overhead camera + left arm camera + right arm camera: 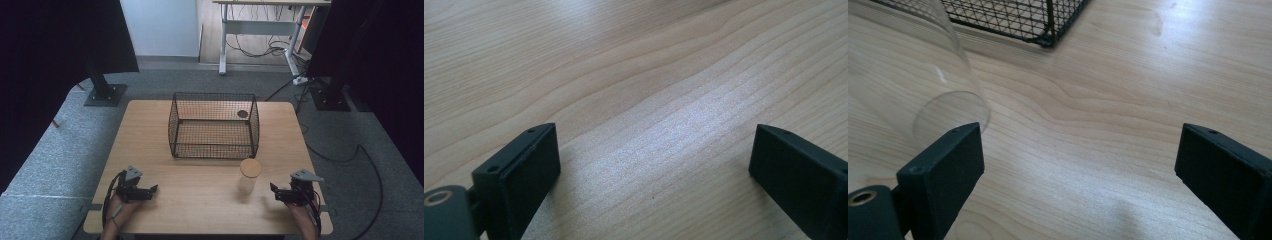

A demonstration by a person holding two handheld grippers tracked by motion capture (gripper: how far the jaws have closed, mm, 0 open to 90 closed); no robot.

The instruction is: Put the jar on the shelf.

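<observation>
A clear glass jar (248,177) with a round wooden lid stands upright on the wooden table (200,210), in front of a black wire basket (214,125). My left gripper (154,190) rests near the table's front left, open, with bare wood between its jaws (654,170). My right gripper (273,189) lies at the front right, open and holding nothing, a short way right of the jar. In the right gripper view the jar (923,85) rises just beyond the left jaw, and a corner of the basket (1048,25) lies farther off.
The basket holds nothing but a small dark round tag (242,114) on its back wall. Black stands (104,90) and cables (350,150) occupy the grey floor around the table. A desk (260,30) stands farther back.
</observation>
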